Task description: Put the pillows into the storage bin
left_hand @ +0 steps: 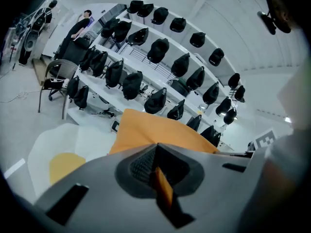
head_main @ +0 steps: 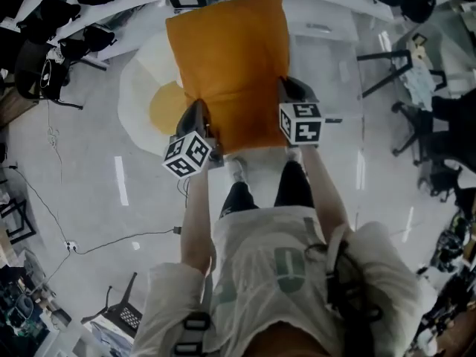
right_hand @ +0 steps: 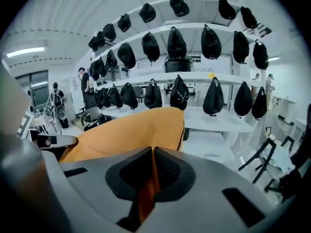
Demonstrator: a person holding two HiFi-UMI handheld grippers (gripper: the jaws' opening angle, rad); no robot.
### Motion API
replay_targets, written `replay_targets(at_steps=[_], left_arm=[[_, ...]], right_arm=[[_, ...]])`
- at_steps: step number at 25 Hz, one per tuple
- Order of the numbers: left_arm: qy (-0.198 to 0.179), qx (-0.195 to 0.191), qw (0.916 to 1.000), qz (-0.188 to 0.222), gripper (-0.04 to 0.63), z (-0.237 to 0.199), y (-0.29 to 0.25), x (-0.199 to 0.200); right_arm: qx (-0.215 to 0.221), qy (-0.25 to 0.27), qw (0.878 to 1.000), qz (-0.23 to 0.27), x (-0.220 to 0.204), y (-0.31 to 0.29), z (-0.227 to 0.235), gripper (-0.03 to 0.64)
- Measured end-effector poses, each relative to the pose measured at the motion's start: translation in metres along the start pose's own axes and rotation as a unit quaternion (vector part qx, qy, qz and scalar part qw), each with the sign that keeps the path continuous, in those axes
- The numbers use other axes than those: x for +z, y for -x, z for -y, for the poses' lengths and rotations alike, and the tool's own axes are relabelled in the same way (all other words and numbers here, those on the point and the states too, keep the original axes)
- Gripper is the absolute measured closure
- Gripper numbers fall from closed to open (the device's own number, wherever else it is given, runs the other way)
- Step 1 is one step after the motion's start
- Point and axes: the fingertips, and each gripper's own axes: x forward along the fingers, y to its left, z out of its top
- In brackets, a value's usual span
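Item one, orange pillow (head_main: 227,65): we logged it held in the air above the floor, over a white-and-yellow egg-shaped cushion (head_main: 141,88), its near edge pinched at two points. We judged the step as carrying. No storage bin showed in any view, so the next move called for finding it and lowering the pillow in.

Item two, left gripper (head_main: 198,117): clamped on the pillow's left side, arm stretched forward.

Item three, right gripper (head_main: 294,89): likewise clamped on the right side, angled downward.
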Motion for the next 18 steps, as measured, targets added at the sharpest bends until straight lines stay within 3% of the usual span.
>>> replay_targets(at_steps=[7,11,13,15,18], left_arm=[[-0.032,-0.028,0.9991,0.007,0.586,0.128,-0.069,-0.045],[-0.027,-0.025,0.9993,0.003,0.586,0.210,-0.121,-0.076],[-0.048,-0.036,0.9981,-0.008,0.586,0.250,-0.147,-0.098],[-0.072,-0.047,0.9962,-0.013,0.586,0.283,-0.178,-0.118],[-0.077,-0.059,0.9952,-0.015,0.586,0.312,-0.231,-0.148]], right_arm=[[-0.023,-0.012,0.999,0.031,-0.018,0.021,0.151,0.604],[-0.029,0.011,0.999,0.027,-0.016,0.024,0.252,0.604],[-0.027,0.017,0.999,0.023,-0.024,0.026,0.304,0.604],[-0.027,0.019,0.999,0.025,-0.032,0.020,0.351,0.604],[-0.036,0.015,0.999,0.031,-0.045,0.000,0.409,0.604]])
